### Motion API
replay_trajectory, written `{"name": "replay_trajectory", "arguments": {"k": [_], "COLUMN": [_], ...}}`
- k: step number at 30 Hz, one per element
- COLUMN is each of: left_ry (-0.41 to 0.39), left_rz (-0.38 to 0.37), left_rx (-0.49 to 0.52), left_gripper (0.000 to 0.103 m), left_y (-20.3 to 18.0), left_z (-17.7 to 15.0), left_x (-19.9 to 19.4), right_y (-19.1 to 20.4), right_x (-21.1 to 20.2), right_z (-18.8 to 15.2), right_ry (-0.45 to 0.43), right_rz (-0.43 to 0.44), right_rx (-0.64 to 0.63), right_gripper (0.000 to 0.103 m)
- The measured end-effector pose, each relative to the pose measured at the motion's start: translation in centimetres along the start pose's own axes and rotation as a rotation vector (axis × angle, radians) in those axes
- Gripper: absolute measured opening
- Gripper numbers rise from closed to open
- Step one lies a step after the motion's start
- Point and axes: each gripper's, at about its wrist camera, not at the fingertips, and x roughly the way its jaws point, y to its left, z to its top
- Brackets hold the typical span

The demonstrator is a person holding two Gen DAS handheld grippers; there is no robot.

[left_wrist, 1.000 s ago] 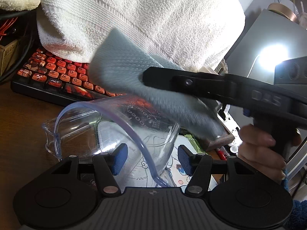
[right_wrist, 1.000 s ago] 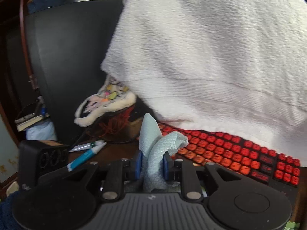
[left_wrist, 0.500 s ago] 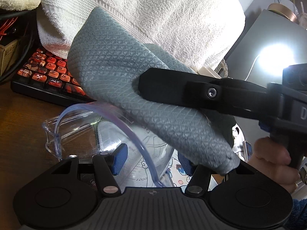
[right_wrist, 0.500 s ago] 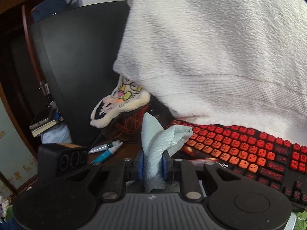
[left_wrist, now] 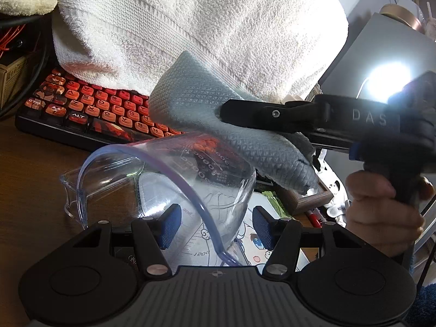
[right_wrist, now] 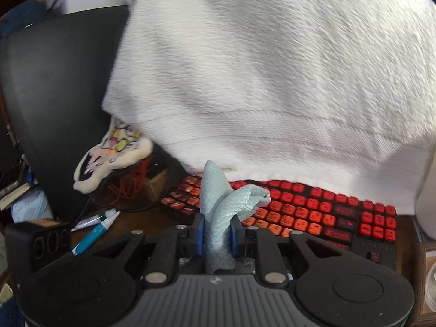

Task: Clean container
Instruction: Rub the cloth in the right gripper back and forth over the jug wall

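White towel (left_wrist: 190, 27): draped behind. Tabletop (left_wrist: 32, 163): carries keyboard (left_wrist: 109, 109). Clear container (left_wrist: 169, 179): tipped between left tool (left_wrist: 216, 223), fingers apart. Grey cloth (left_wrist: 218, 136): clamped in right tool (right_wrist: 216, 234), at container's outside; wiping seemingly midway.

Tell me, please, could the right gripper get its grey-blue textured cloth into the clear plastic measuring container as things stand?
Probably yes: the clear plastic measuring container is tipped with its mouth unobstructed, and the grey-blue textured cloth, clamped in the right gripper, hangs just beside its rim.
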Motion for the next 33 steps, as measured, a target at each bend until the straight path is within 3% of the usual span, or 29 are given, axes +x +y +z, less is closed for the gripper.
{"name": "replay_trajectory", "arguments": {"k": [9,13,21,33], "left_ry": [-0.001,-0.001,-0.001,-0.002], "left_rz": [-0.003,-0.002,-0.001,-0.002], "left_rx": [-0.001,0.001,0.002,0.000], "left_gripper": [0.057,0.057,0.057,0.057], "left_y": [-0.2,-0.3,-0.3,-0.3], "left_z": [0.5,0.5,0.5,0.5], "left_x": [0.6,0.6,0.5,0.4], "right_y": [0.0,1.8,2.1,2.5], "right_x": [-0.2,-0.2,-0.2,-0.3], "right_z": [-0.1,-0.7,-0.3,-0.5], "right_ry": [0.012,0.010,-0.006,-0.025], "right_rz": [0.028,0.068,-0.066,-0.093], "right_rx": [0.026,-0.034,-0.043,-0.080], "right_gripper": [0.018,0.018,0.018,0.017]}}
